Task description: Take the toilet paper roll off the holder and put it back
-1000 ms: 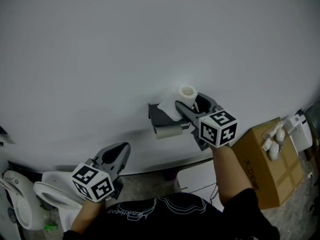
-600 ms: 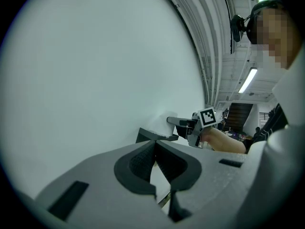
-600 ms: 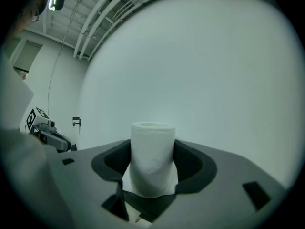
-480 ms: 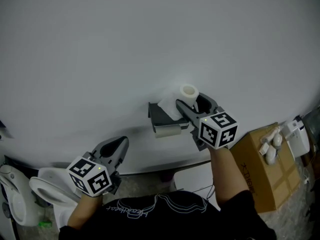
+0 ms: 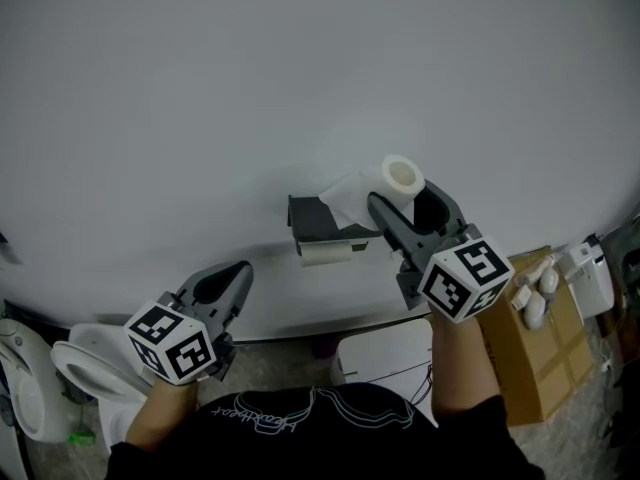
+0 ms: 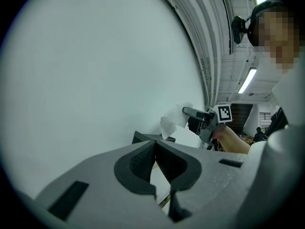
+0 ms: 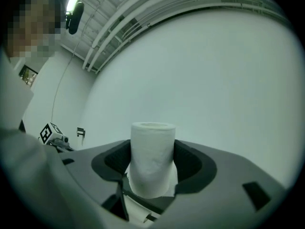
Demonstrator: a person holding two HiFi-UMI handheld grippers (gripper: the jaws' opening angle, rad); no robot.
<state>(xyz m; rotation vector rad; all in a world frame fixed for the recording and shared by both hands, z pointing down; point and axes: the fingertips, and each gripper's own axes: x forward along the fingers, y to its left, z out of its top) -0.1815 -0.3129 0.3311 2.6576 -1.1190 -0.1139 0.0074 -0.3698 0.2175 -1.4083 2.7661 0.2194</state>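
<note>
My right tool (image 5: 410, 206) is clamped on the toilet paper roll (image 5: 402, 175), which stands upright between its jaws. The roll is off the holder (image 5: 320, 230), just to its right by the wall (image 5: 300, 88), with a loose sheet hanging toward the holder. My left tool (image 5: 222, 286) is clenched and empty, low on the left.

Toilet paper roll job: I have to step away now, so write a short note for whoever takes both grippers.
Left gripper: shut, empty, low left of the holder.
Right gripper: shut on the toilet paper roll, upright between its jaws.
Roll is held right of the holder, apparently clear of it, loose sheet trailing toward it.
Done: roll looks off.
Left: put it back on, release.
</note>
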